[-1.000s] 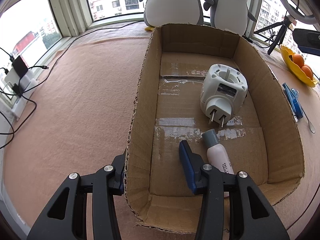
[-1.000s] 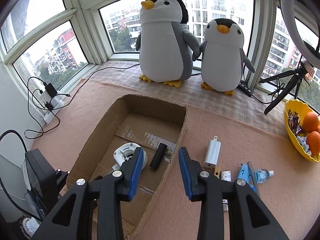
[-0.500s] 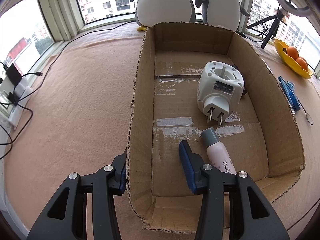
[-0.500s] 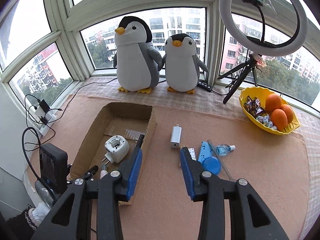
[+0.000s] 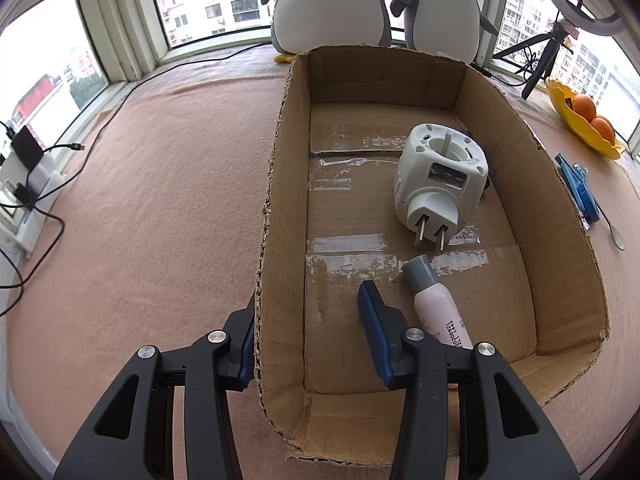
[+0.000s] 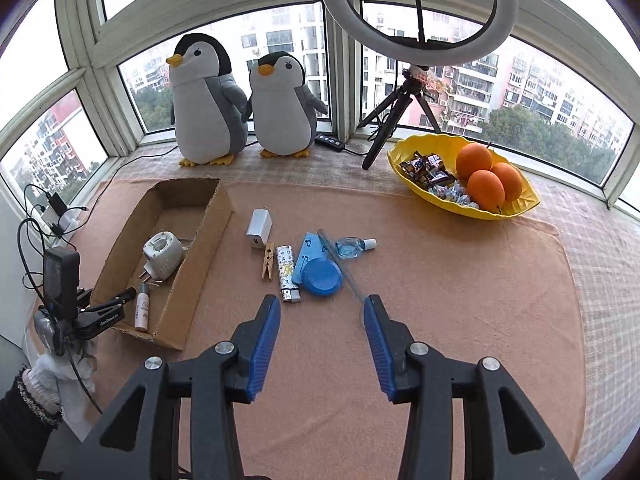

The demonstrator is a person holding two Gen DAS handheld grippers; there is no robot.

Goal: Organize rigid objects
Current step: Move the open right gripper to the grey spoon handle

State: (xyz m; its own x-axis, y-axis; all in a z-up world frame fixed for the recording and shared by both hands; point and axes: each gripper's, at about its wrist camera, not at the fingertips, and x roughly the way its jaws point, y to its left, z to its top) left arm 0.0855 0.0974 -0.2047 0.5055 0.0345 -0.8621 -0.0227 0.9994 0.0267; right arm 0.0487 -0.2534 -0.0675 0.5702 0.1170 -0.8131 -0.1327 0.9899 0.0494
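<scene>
A cardboard box [image 5: 276, 200] holds a white plug adapter [image 5: 440, 176] and a pale tube with a grey cap [image 5: 436, 312]. My left gripper [image 5: 307, 300] straddles the box's left wall, one finger outside against it, the other inside and apart from it. In the right wrist view my right gripper [image 6: 323, 302] hovers over the mat, jaws opening, nothing between them. Just beyond it lie a lighter [image 6: 287, 272], a clothespin [image 6: 268, 260], a white charger [image 6: 259, 226], a blue round lid [image 6: 322, 278], a clear stick [image 6: 340, 266] and a small bottle [image 6: 354, 246].
A yellow bowl [image 6: 516, 208] with oranges and sweets sits at the back right. Two plush penguins [image 6: 208, 104] and a ring light tripod [image 6: 396, 112] stand by the windows. Cables and chargers [image 5: 24, 184] lie at the left edge. A gloved hand [image 6: 44, 380] holds the left gripper.
My right gripper has swung away from the box to the right and pulled back, so the loose items now lie ahead of it; its jaws stand wider. The left gripper has kept still.
</scene>
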